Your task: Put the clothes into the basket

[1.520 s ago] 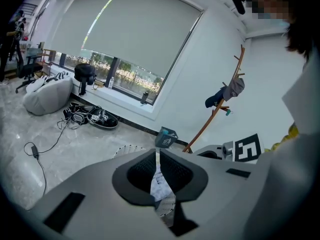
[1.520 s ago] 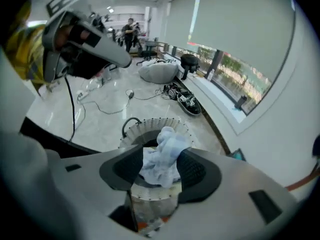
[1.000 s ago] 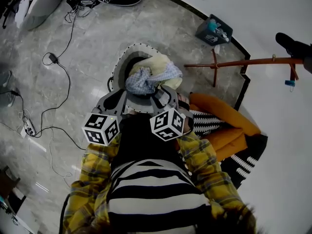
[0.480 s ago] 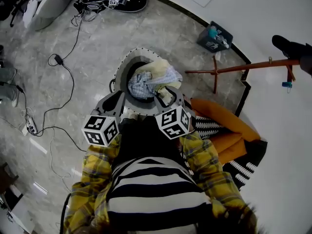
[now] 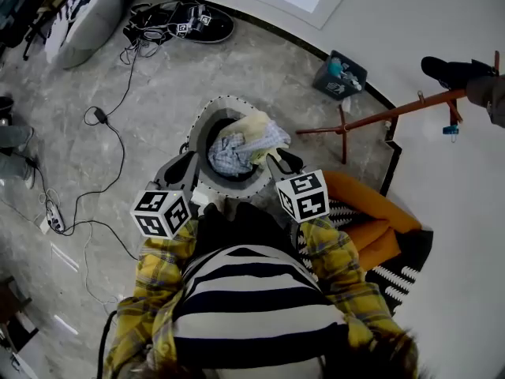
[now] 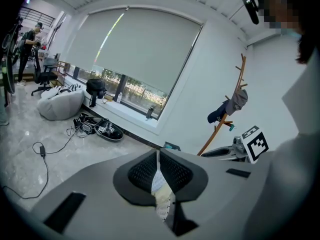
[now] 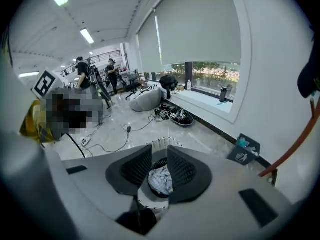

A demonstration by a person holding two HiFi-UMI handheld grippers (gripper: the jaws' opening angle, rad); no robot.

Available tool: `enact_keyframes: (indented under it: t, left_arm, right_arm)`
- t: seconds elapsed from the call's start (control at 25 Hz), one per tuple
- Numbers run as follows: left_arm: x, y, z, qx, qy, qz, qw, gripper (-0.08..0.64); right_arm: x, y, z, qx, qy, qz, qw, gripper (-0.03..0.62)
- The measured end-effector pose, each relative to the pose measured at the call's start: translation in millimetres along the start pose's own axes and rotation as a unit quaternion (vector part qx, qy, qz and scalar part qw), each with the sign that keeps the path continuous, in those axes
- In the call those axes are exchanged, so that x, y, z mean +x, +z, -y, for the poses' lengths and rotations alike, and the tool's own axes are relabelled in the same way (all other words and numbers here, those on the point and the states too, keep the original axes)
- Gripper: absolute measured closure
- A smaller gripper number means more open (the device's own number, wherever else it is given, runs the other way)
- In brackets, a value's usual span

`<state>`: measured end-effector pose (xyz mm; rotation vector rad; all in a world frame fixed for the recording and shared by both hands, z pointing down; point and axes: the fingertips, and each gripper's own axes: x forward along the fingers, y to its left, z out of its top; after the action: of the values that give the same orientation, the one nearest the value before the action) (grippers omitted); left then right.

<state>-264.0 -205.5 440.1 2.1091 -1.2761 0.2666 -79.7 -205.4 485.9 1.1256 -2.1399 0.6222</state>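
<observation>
A round basket (image 5: pixel 202 126) with a white perforated rim stands on the grey floor ahead of me. Blue-and-white checked and pale yellow clothes (image 5: pixel 245 144) lie heaped inside it. My left gripper (image 5: pixel 192 159) hovers at the basket's near left rim; its jaws meet at the tips in the left gripper view (image 6: pixel 158 154), with clothes and rim showing behind them. My right gripper (image 5: pixel 273 159) is at the near right rim. Its jaws have just been closing, and a gap remains with nothing between them (image 7: pixel 160 150). Through that gap I see the basket (image 7: pixel 160 143) and clothes (image 7: pixel 161 180) below.
An orange-cushioned seat with a black-and-white striped cloth (image 5: pixel 371 212) stands close on the right. A wooden coat rack (image 5: pixel 379 118) and a small dark bin (image 5: pixel 341 73) are behind it. Cables (image 5: pixel 99 121) trail over the floor at the left, with a beanbag (image 5: pixel 79 14) beyond.
Both grippers have lifted and drawn back from the clothes heap. The right gripper's marker cube has shifted right and rolled. The clothes now sit lower in the basket, apart from the jaws.
</observation>
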Motion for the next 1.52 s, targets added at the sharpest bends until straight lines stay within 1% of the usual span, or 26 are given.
enact_keyframes:
  t: [0.12,0.2,0.32,0.48,0.64,0.84,1.0,1.36,1.52]
  left_arm:
    - [-2,6,5,-0.001,-0.003,0.007,1.0000,0.534]
    - [-3,7,9,-0.003,-0.005,0.009,0.9999,0.535]
    - [-8,7,12,-0.007,-0.008,0.015,0.9998,0.535]
    - [-14,7,12,-0.010,-0.009,0.020,0.9997,0.535]
    - [-17,4,11,-0.016,-0.002,0.024,0.9996,0.535]
    - [-18,-5,11,-0.024,0.002,0.014,0.9996,0.535]
    - [-17,-11,13,-0.027,0.000,0.000,0.9996,0.535]
    - [-16,-15,17,-0.024,-0.003,-0.011,0.9996,0.535]
    - [-14,-17,18,-0.021,-0.002,-0.014,0.9997,0.535]
  right_arm:
    - [-12,4,7,0.046,0.006,0.020,0.999,0.496]
    - [-20,4,10,0.065,0.007,0.030,0.997,0.511]
    - [-28,4,10,0.082,0.008,0.040,0.996,0.534]
    - [-34,3,8,0.113,0.020,0.051,0.992,0.538]
    - [-40,3,9,0.138,0.018,0.061,0.988,0.543]
    - [-46,-1,8,0.161,0.022,0.063,0.985,0.554]
    - [-47,-8,8,0.171,0.023,0.059,0.983,0.561]
    - [-42,-19,7,0.160,0.012,0.029,0.987,0.565]
    - [-41,-19,8,0.160,0.012,0.028,0.987,0.566]
